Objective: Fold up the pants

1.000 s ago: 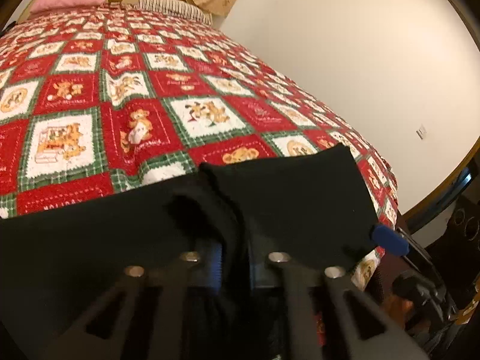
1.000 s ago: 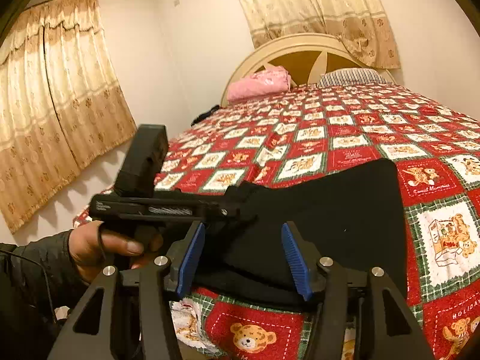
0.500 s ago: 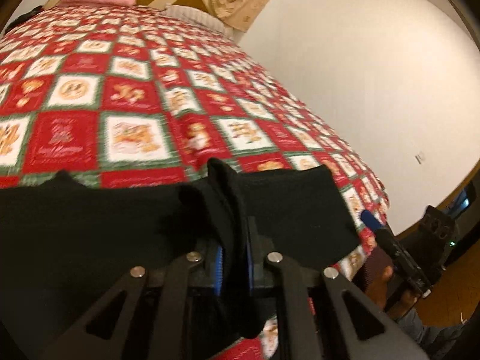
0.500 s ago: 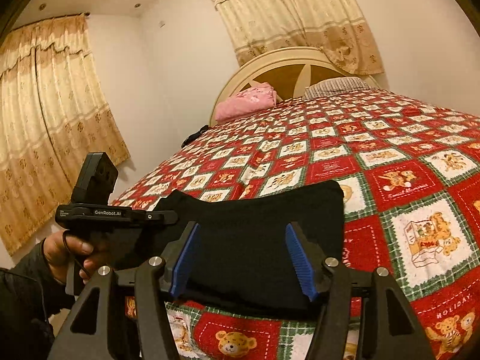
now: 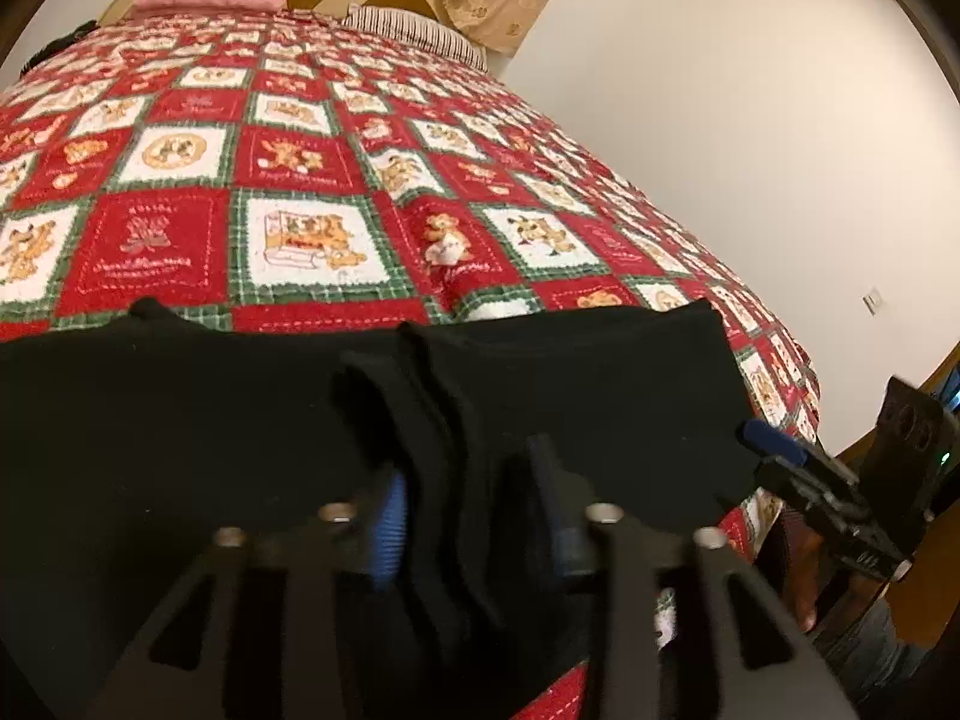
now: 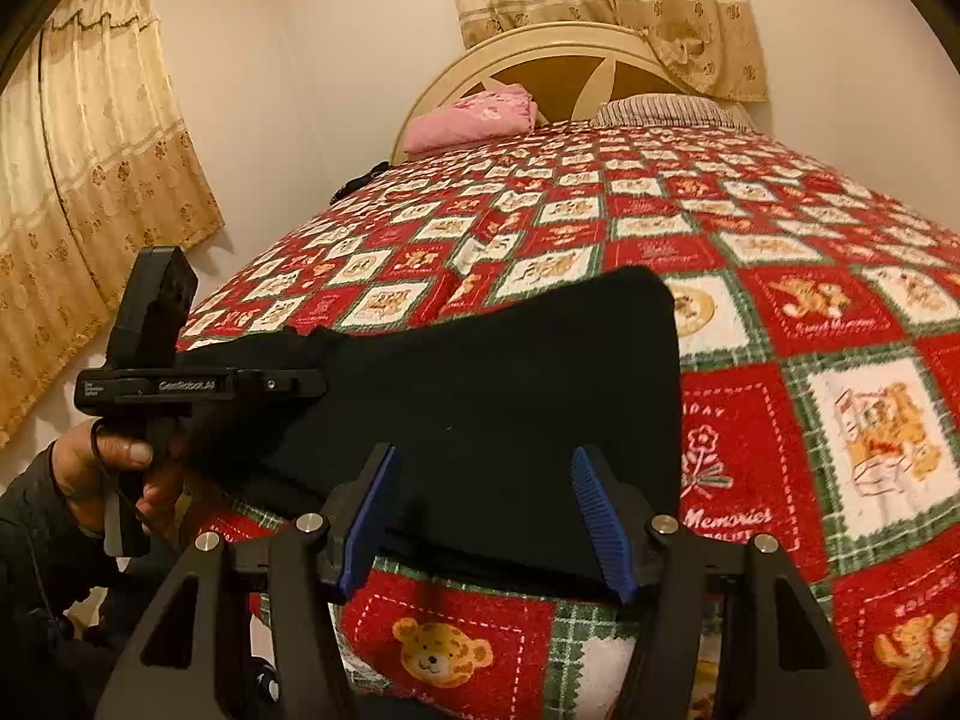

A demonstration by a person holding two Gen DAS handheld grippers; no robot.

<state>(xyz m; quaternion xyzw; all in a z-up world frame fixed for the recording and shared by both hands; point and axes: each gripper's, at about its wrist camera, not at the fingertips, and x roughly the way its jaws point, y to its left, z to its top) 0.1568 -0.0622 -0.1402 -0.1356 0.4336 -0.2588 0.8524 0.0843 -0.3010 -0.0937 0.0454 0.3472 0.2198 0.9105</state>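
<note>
The black pants [image 6: 510,384] lie folded on the near end of the bed; they also fill the lower left wrist view [image 5: 570,372]. My left gripper [image 5: 468,516] has a bunched fold of the pants between its blue pads, which stand a little apart around it. It shows from the side in the right wrist view [image 6: 264,385], at the pants' left end. My right gripper [image 6: 483,516] is open and empty, just in front of the pants' near edge. Its blue tip shows in the left wrist view [image 5: 771,441].
The bed has a red, white and green teddy-bear quilt [image 6: 780,252]. A pink pillow [image 6: 474,120] and a striped pillow [image 6: 666,111] lie by the headboard. Curtains [image 6: 90,180] hang on the left, a white wall [image 5: 750,120] runs along the right.
The left gripper's pads have parted a little around the fold. The pants have settled flatter on the quilt. The right gripper has stayed open near the pants' edge.
</note>
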